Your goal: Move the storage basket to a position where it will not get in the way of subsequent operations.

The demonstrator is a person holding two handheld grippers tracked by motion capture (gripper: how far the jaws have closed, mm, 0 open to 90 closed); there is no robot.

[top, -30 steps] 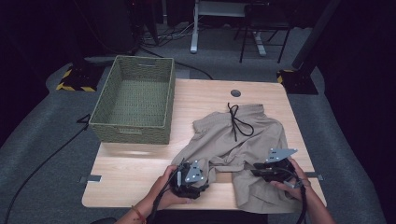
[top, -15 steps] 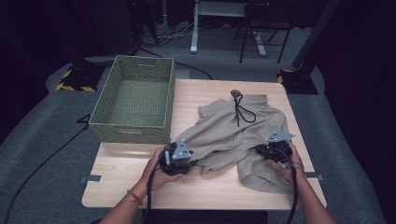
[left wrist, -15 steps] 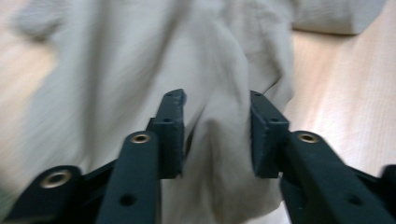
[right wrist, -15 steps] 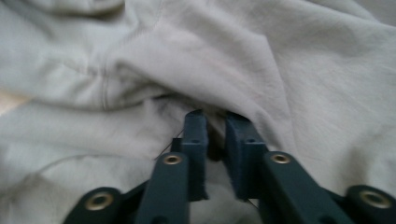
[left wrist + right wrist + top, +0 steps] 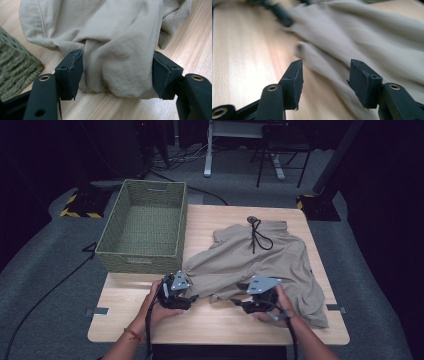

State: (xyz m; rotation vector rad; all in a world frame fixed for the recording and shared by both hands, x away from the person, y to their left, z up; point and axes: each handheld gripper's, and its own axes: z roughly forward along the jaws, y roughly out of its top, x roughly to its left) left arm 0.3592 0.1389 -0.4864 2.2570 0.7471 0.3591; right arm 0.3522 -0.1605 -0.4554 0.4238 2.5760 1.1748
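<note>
A beige garment (image 5: 280,262) with a black drawstring (image 5: 258,239) lies spread over the right half of the wooden table (image 5: 210,322). My left gripper (image 5: 193,297) (image 5: 116,72) sits at its left hem. Its jaws have just been opening, and a bunched fold of the cloth (image 5: 117,62) rests loosely between them. My right gripper (image 5: 239,295) (image 5: 325,77) points left at the front hem. Its jaws have also just been opening and hold nothing, with the cloth (image 5: 367,37) lying past them. The right gripper view is blurred.
A green woven basket (image 5: 140,256) stands empty at the table's back left, close to the left hand. Bare wood runs along the front edge. Chair and desk legs stand on the grey floor beyond the table.
The garment was dragged away from the front edge and now lies flatter. The left gripper shifted left and back, the right gripper swung left toward the middle. Both pairs of jaws stand wider.
</note>
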